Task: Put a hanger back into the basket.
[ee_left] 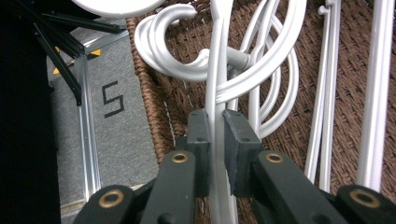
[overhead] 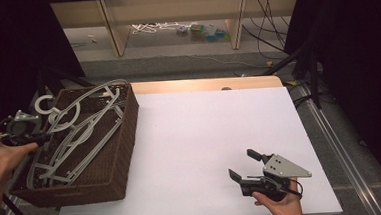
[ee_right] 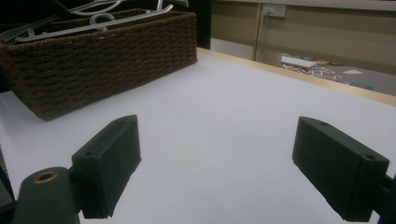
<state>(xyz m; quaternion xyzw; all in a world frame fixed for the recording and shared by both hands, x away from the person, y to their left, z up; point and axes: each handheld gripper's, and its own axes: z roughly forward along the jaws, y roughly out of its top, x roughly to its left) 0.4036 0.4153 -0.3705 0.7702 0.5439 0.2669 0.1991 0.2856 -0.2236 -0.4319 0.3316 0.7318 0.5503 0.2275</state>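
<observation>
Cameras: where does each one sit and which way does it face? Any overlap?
High view: above the person's side, looking forward and down on the white table; both hands show, left gripper and right gripper.
Left gripper view: rides the left gripper, looks along jaws shut on a white plastic hanger over the brown woven basket.
Right gripper view: low over the table, jaws open, facing the basket.
Shared: basket and hangers appear in all three.

Room's pretty dim, black curtains (overhead: 9,43) on both sides. The white table (overhead: 205,136) has a wood edge at the back. Behind it there's grey carpet (overhead: 176,63), a pale wooden shelf unit (overhead: 172,13), loose cables (overhead: 269,32) and some small clutter (overhead: 201,31) on the floor.
</observation>
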